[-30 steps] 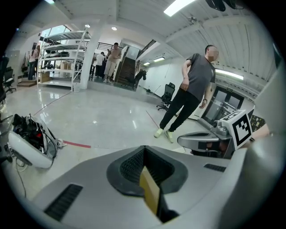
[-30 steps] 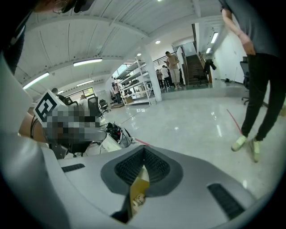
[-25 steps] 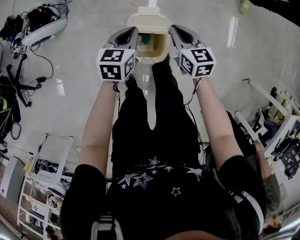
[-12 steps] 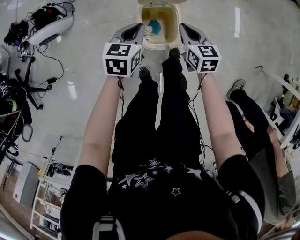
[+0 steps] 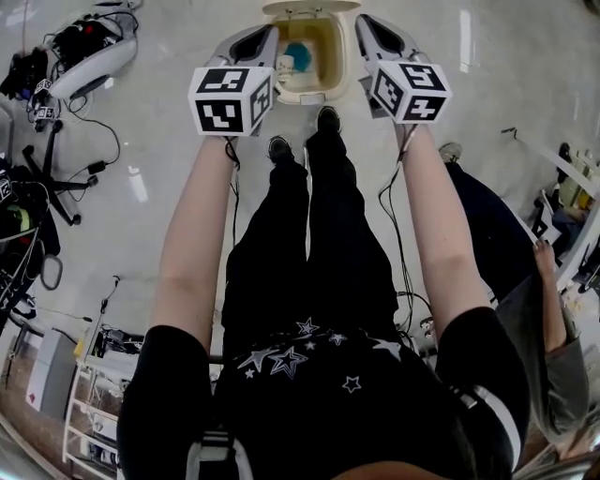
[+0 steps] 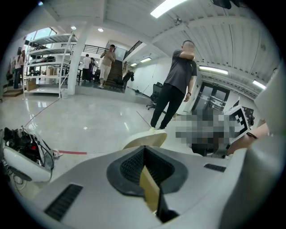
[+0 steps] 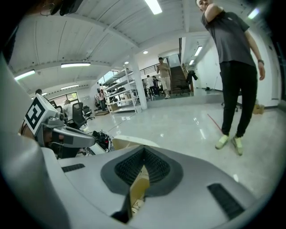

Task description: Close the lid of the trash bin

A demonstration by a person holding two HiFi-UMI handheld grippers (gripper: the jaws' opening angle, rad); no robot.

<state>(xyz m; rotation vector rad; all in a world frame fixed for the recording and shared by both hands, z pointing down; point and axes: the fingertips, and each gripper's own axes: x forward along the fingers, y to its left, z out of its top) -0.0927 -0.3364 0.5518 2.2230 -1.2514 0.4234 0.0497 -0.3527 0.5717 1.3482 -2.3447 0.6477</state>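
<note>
The cream trash bin [image 5: 314, 91] stands on the floor just beyond the person's shoes, its lid [image 5: 309, 7] tipped up at the back. A blue item [image 5: 298, 54] and a pale item show inside. My left gripper [image 5: 258, 37] hangs beside the bin's left wall and my right gripper [image 5: 371, 26] beside its right wall, neither visibly touching it. Both are shut with nothing held. The raised lid [image 6: 145, 139] shows past the left gripper [image 6: 144, 154] in the left gripper view. In the right gripper view, cream bin surface [image 7: 129, 143] peeks over the right gripper [image 7: 144, 155].
A white device with cables [image 5: 89, 42] and a chair base [image 5: 37, 159] lie on the glossy floor to the left. A seated person [image 5: 525, 281] is close on the right. A person in dark clothes [image 7: 234, 67] stands beyond the bin. Shelving [image 5: 84, 412] sits at lower left.
Both grippers have moved forward, from in front of the bin to alongside its walls. More of the bin's open inside shows now, and the person's feet have shifted closer.
</note>
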